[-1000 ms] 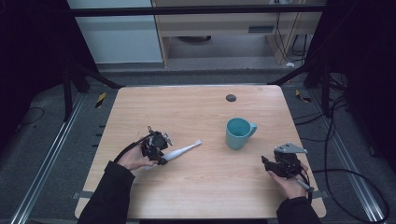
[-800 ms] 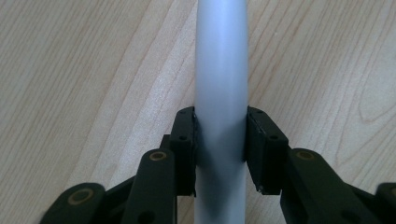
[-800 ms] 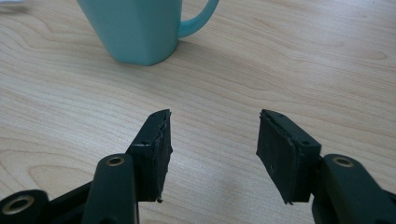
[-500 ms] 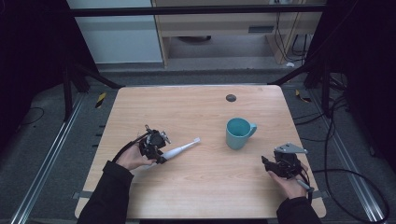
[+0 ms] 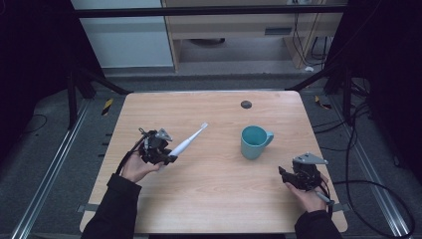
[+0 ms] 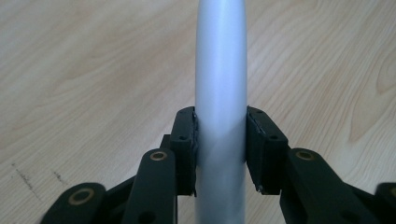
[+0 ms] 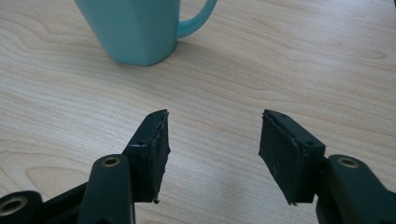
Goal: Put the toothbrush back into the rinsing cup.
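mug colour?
Teal mug, matching handle; clearest in the high view, right of the toothbrush.

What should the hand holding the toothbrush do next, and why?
Probably carry the toothbrush toward the teal mug and tip its brush end over the open top. The left gripper is clamped on the handle, with the brush end aimed toward the mug. The right gripper is open with nothing between its jaws, which have just been opening.
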Demonstrator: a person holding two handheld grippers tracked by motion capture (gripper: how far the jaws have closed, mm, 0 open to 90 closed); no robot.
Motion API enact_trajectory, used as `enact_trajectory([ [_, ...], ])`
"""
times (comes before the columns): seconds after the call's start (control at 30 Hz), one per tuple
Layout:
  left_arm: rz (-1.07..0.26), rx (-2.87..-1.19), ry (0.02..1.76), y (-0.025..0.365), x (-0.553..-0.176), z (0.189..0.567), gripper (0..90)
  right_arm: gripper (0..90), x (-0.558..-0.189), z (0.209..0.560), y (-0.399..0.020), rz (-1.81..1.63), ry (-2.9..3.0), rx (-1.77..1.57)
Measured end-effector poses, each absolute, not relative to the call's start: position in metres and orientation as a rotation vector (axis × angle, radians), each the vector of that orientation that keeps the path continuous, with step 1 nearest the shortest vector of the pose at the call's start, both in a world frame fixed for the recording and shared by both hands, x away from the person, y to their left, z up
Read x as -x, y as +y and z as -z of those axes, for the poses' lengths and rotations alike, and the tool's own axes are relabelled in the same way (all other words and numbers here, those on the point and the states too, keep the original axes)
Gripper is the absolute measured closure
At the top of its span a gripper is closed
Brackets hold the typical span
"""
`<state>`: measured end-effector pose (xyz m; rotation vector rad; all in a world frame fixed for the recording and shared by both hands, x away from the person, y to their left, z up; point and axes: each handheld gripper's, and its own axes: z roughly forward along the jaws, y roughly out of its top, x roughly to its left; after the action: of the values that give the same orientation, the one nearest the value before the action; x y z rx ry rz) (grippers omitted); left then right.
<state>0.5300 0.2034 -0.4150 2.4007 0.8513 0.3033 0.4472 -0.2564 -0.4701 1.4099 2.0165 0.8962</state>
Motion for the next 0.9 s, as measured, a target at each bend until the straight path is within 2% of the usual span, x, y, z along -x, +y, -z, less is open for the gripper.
enact_trajectory([
  [0.23,-0.382,-2.225,0.929,0.198,-0.523,0.402,65.9,40.1,-0.446,0.469,-0.256,-0.902,2.008,-1.412],
  [0.5,-0.532,-2.061,0.983,0.189,-0.519,0.391,65.9,35.6,-0.446,0.472,-0.256,-0.891,1.998,-1.394],
  [0.63,-0.61,-1.991,1.001,0.175,-0.519,0.386,65.9,34.7,-0.445,0.471,-0.256,-0.892,1.986,-1.393],
  [0.9,-0.671,-1.885,0.987,0.137,-0.523,0.384,65.9,33.9,-0.445,0.471,-0.258,-0.893,1.98,-1.39],
])
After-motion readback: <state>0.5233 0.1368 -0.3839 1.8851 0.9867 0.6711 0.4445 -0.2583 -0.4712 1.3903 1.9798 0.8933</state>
